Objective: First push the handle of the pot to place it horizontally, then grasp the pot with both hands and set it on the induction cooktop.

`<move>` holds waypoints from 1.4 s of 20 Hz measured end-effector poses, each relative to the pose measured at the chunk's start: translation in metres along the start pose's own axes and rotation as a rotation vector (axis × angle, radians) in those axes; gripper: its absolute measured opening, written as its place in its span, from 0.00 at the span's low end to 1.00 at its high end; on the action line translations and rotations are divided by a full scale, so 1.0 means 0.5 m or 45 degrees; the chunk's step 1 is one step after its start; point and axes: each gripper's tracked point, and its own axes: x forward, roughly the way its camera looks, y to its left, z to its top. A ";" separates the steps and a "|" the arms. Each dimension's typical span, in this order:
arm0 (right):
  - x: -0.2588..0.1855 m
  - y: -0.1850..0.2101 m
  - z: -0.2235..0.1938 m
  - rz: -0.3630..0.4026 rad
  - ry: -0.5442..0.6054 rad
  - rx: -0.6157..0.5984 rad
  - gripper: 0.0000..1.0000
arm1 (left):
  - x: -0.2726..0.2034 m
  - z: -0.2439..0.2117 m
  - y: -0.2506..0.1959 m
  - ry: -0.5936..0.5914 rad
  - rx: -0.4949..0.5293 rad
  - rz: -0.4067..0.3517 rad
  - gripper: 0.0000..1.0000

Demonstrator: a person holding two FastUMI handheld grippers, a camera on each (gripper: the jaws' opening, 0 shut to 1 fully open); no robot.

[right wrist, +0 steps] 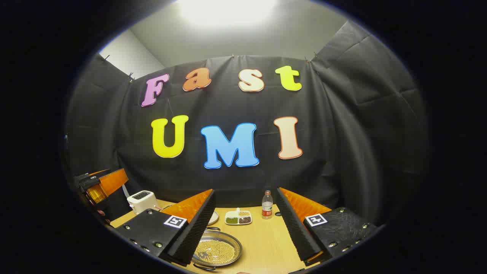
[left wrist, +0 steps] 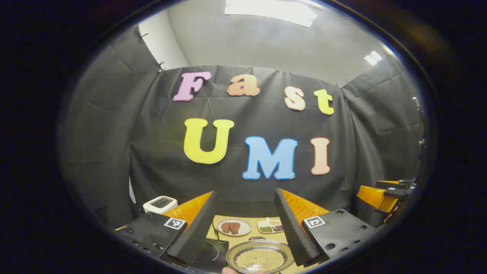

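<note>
Between the left claw (left wrist: 245,228) fingers, spread wide and holding nothing, sits the pot (left wrist: 260,257): a shallow metal pan with pale beans in it, low and near. Right claw (right wrist: 246,228) is likewise open and empty, held above the surface; in the right gripper view the pot (right wrist: 217,251) lies at the near left, partly behind that claw's left finger.

Step in hand, my read: the handle push hasn't started. Both claws hang high, well apart from the pot. A thin wire handle (left wrist: 257,238) shows on the pot's far rim, another on its near rim in the right gripper view. Suggest coming down low with one finger against the handle and nudging gently, since the pan is light and beans could roll or spill if it tips. Keep the other claw out of the way.

Induction cooktop (left wrist: 210,252) is the dark slab just left of the pot, touching or nearly so; can't tell which. Short carry.

Surface (right wrist: 266,239) is light wood. Farther back: plate (left wrist: 234,227) with brown pieces, divided dish (left wrist: 271,226), bottle (right wrist: 267,205), white toaster (right wrist: 142,200) far left. Black cloth walls all round, lit ceiling above.
</note>
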 end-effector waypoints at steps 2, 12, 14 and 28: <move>0.000 -0.001 0.000 0.005 -0.001 -0.003 0.98 | -0.003 0.005 -0.005 -0.010 0.005 0.008 0.99; 0.018 0.024 0.008 0.032 -0.010 -0.010 0.97 | 0.002 0.016 0.018 -0.037 0.041 0.027 0.97; 0.016 0.031 0.008 0.028 -0.009 -0.018 0.97 | 0.007 0.020 0.022 -0.040 0.030 0.022 0.97; 0.022 0.084 -0.065 0.032 0.099 -0.045 0.88 | 0.008 0.012 0.082 -0.039 0.048 0.020 0.99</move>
